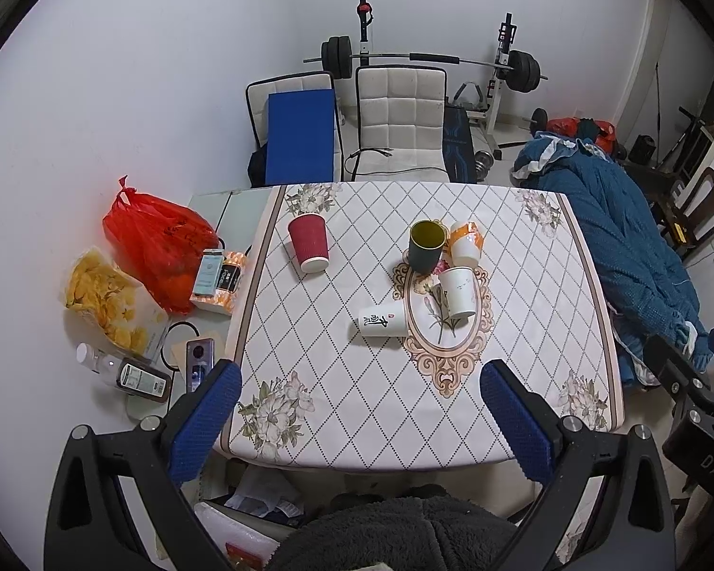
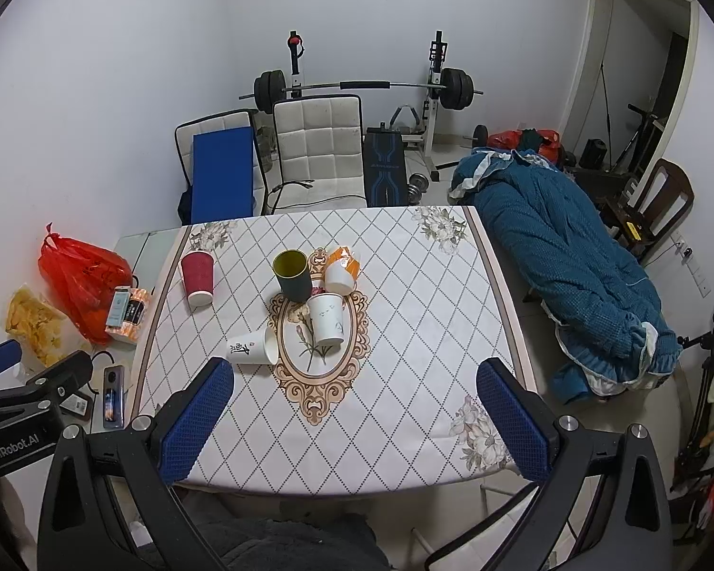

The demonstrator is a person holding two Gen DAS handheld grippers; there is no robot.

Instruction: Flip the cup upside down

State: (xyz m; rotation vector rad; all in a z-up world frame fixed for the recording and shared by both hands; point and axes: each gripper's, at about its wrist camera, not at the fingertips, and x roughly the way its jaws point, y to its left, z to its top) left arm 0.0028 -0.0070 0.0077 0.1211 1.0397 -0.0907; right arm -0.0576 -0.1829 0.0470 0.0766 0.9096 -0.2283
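Observation:
Several cups stand on the patterned tablecloth (image 1: pixel 338 399) (image 2: pixel 404 380). A dark green cup (image 1: pixel 426 245) (image 2: pixel 292 274) stands upright with its mouth up. A red ribbed paper cup (image 1: pixel 309 242) (image 2: pixel 198 277), an orange-and-white cup (image 1: pixel 466 242) (image 2: pixel 342 270) and a white cup (image 1: pixel 458 292) (image 2: pixel 327 319) stand upside down. A white cup with black characters (image 1: pixel 382 321) (image 2: pixel 252 347) lies on its side. My left gripper (image 1: pixel 359 380) and my right gripper (image 2: pixel 354 378) are both open and empty, held above the near table edge, well short of the cups.
Left of the table lie a red plastic bag (image 1: pixel 159 245) (image 2: pixel 83 278), a bag of chips (image 1: pixel 107 302), small boxes (image 1: pixel 216 278), bottles and a phone (image 1: pixel 199 361). Two white chairs (image 1: pixel 400 119) and a barbell rack stand behind. A blue quilt (image 1: pixel 628 257) (image 2: pixel 561 266) lies to the right.

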